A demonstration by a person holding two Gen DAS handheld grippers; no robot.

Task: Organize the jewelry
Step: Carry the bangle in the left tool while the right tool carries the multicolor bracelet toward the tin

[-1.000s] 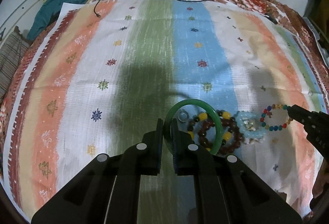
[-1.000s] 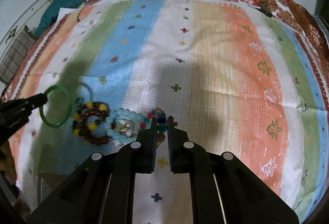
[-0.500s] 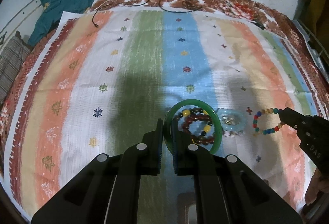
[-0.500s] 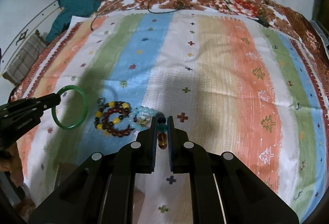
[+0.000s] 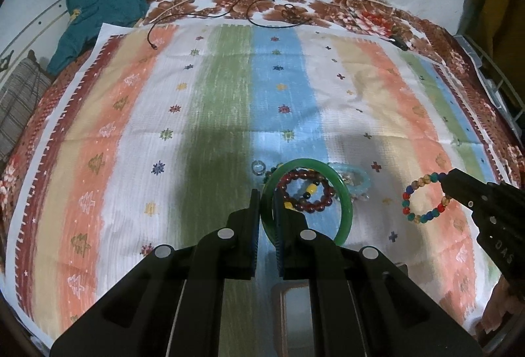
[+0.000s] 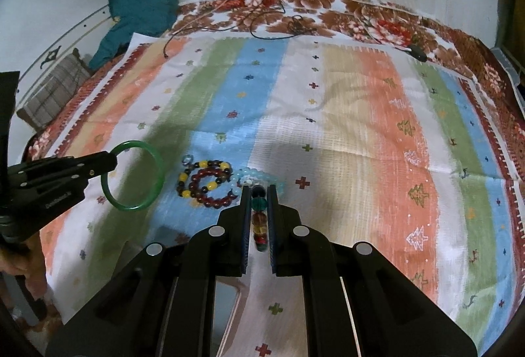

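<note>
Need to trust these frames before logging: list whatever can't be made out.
- Box-like object near the bottom edge, both views: gripper bodies cover most of it.
- Small ring, left view: too small for detail.
- Pale blue bracelet, left view: partly behind the green bangle.

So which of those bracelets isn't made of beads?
The green bangle pinched in the left gripper: one smooth solid ring. The multicoloured bracelet in the right gripper is strung beads.

The right gripper (image 5: 447, 180) body bears raised letters "DAS"; no other text is legible.
</note>
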